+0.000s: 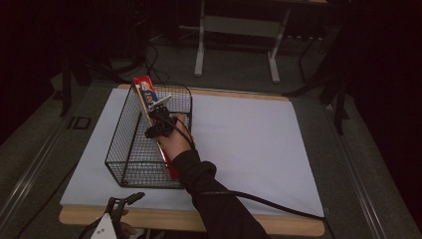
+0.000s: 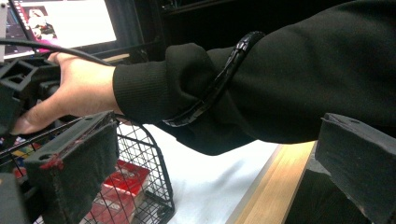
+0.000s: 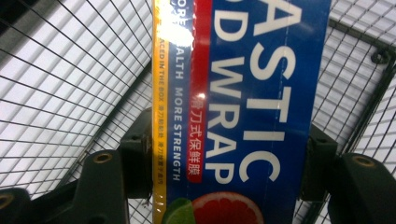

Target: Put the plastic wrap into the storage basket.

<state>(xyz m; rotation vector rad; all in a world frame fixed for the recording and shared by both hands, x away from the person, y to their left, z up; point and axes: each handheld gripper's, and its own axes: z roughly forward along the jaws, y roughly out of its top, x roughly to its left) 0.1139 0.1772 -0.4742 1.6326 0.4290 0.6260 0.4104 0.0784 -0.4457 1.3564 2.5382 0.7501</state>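
A long red, blue and yellow plastic wrap box (image 1: 147, 94) leans aslant in the black wire basket (image 1: 124, 134), its top end sticking out over the far rim. My right gripper (image 1: 160, 122) is shut on its middle. In the right gripper view the box (image 3: 243, 102) fills the gap, with a pad (image 3: 135, 163) pressed against each long edge. My left gripper (image 1: 122, 201) stands open at the table's near edge, in front of the basket. Its view shows the jaws wide apart with nothing between them, the basket's corner (image 2: 154, 158) and the box's red lower end (image 2: 123, 184).
The basket stands on the left part of a white sheet (image 1: 249, 144) covering a wooden table (image 1: 278, 224). The person's dark sleeve (image 2: 280, 79) and the right gripper's cable (image 2: 219, 79) cross in front of the left gripper. Metal frame legs (image 1: 199, 45) stand behind the table.
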